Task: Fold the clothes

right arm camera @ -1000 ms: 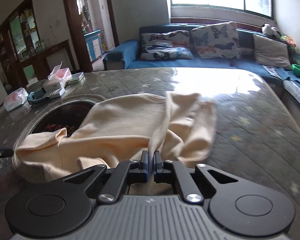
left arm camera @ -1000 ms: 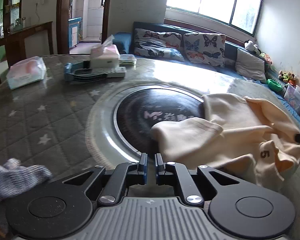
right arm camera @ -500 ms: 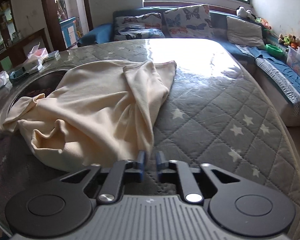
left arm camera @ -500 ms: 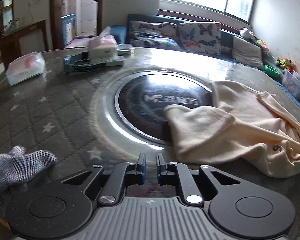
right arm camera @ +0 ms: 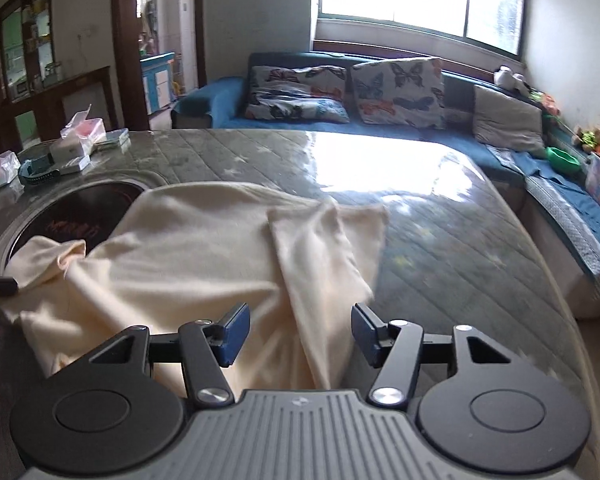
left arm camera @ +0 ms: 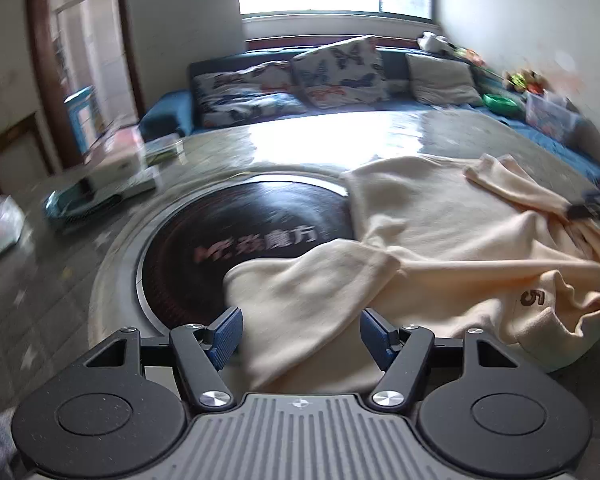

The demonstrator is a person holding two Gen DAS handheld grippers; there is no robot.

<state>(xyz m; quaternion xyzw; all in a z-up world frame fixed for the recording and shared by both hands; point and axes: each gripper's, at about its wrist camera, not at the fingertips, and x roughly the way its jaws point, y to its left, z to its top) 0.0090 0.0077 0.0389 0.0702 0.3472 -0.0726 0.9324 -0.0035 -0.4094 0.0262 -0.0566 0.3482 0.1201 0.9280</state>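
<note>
Cream garment (left arm camera: 440,240) lay rumpled on the table (right arm camera: 440,240), partly over the dark round inset (left arm camera: 260,220), not folded flat. One sleeve-like lobe (left arm camera: 308,280) ran toward the left tongs (left arm camera: 300,338); a narrow flap (right arm camera: 320,248) ran toward the right tongs (right arm camera: 300,332).

State of tongs: both spread wide, holding nothing; cloth passed between the pads of each w/o being pinched.

Risks (judgement):
- Closing on bunched cloth could trap more than one layer, so the fold would drag the body along.
- Glossy table surface likely slick; a one-sided pull could slide the whole garment, poss. toward the table edge.
- Left view blurred, so the aim point was uncertain.
- Uneven lift btwn tongs would skew the crease.
</note>
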